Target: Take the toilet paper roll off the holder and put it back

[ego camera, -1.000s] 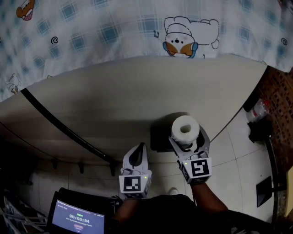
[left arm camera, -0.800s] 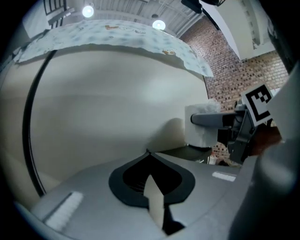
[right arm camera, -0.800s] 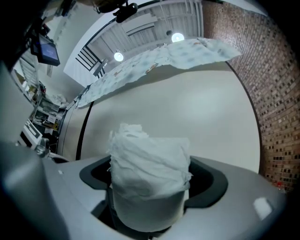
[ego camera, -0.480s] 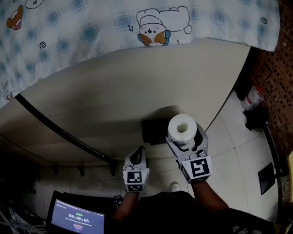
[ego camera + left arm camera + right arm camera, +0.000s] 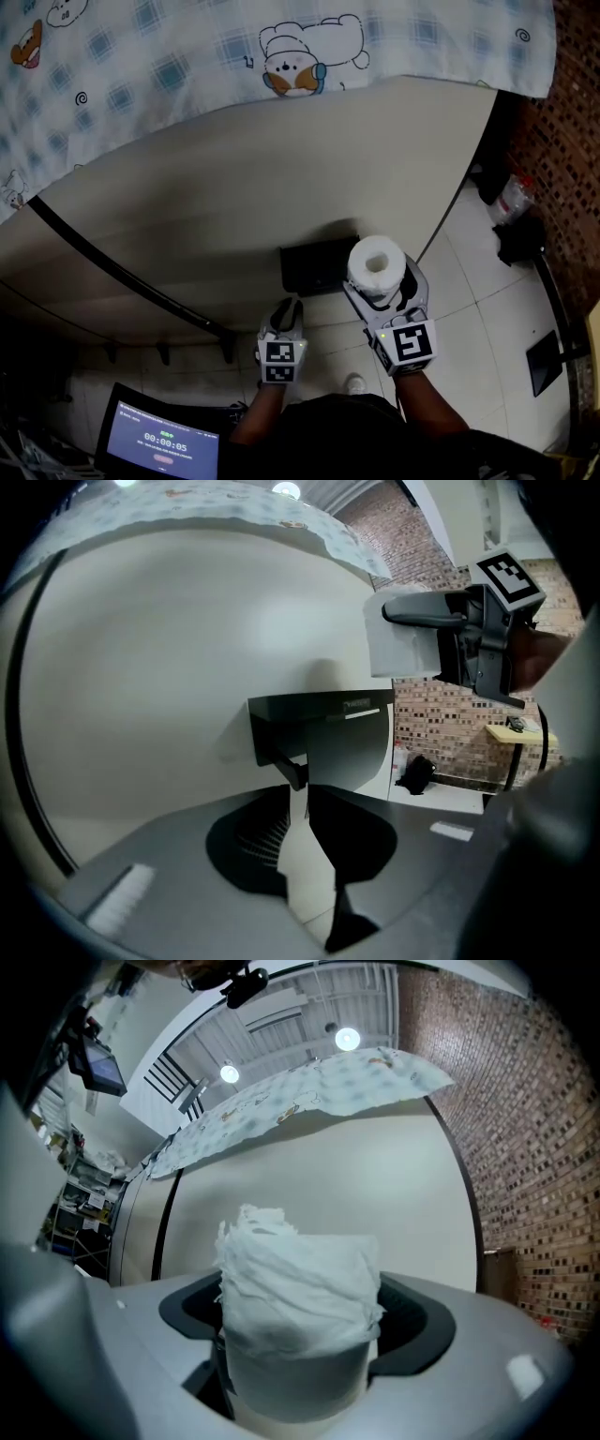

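A white toilet paper roll stands on end between the jaws of my right gripper, which is shut on it. In the right gripper view the roll fills the gap between the jaws, its ragged torn edge on top. The black holder is fixed to the pale wall panel just left of the roll, and the roll is off it. The left gripper view shows the holder ahead with its arm bare, and the roll up to the right. My left gripper hangs below the holder, shut and holding nothing.
A cartoon-print cloth lies over the top of the pale panel. A black strip runs diagonally across the panel at left. A brick wall and a dark bag on the tiled floor are at right. A lit screen sits at lower left.
The roll in my right gripper has drawn to the right, away from the holder, so more of the holder shows. The left gripper has stayed low and shut.
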### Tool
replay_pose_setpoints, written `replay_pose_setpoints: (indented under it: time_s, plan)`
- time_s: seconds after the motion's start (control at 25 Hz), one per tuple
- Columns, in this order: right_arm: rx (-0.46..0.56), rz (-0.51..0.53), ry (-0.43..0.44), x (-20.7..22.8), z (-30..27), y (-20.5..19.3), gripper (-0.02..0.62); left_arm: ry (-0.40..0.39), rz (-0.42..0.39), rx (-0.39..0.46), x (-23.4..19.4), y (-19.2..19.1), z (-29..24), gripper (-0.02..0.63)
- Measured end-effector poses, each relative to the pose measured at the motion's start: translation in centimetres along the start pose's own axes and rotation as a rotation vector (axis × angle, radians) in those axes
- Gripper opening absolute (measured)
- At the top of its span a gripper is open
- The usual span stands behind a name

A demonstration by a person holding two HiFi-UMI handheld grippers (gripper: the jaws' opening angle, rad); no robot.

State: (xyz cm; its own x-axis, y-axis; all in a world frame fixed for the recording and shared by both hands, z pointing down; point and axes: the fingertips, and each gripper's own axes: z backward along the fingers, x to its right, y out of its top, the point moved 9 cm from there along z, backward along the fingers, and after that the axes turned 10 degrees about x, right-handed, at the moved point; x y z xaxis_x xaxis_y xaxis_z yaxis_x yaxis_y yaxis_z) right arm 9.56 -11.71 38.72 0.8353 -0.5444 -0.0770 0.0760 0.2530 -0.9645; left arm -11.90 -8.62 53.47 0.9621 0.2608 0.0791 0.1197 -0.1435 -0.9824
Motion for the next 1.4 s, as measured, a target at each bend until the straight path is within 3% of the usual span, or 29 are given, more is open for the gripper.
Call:
replay_pose_setpoints:
  time_s: [0.32, 0.52, 0.8, 1.16, 1.4]
  plan:
    - [-0.006, 0.003, -0.001, 0.6, -0.2, 0.0, 0.454, -0.056, -0.022, -0.034, 0.9, -0.7, -1.5, 0.098]
    - [-0.008, 0.007, -0.003, 1.0, -0.2, 0.1, 0.454, -0.069, 0.055, -0.041, 1.0, -0.8, -2.2, 0.098]
    - [-0.026, -0.007, -0.017, 1.4, 0.1, -0.4, 0.454, -0.065, 0.044, -0.050, 1.4, -0.9, -1.8, 0.091]
    - [-0.026, -0.019, -0.006, 0.7, 0.0, -0.5, 0.454, -0.117, 0.167, -0.074, 1.5, -0.4, -0.1, 0.064]
    - [-0.013, -0.020, -0.030, 0.8, 0.2, -0.4, 0.454, -0.208, 0.292, -0.161, 1.3, 1.4, 1.1, 0.055]
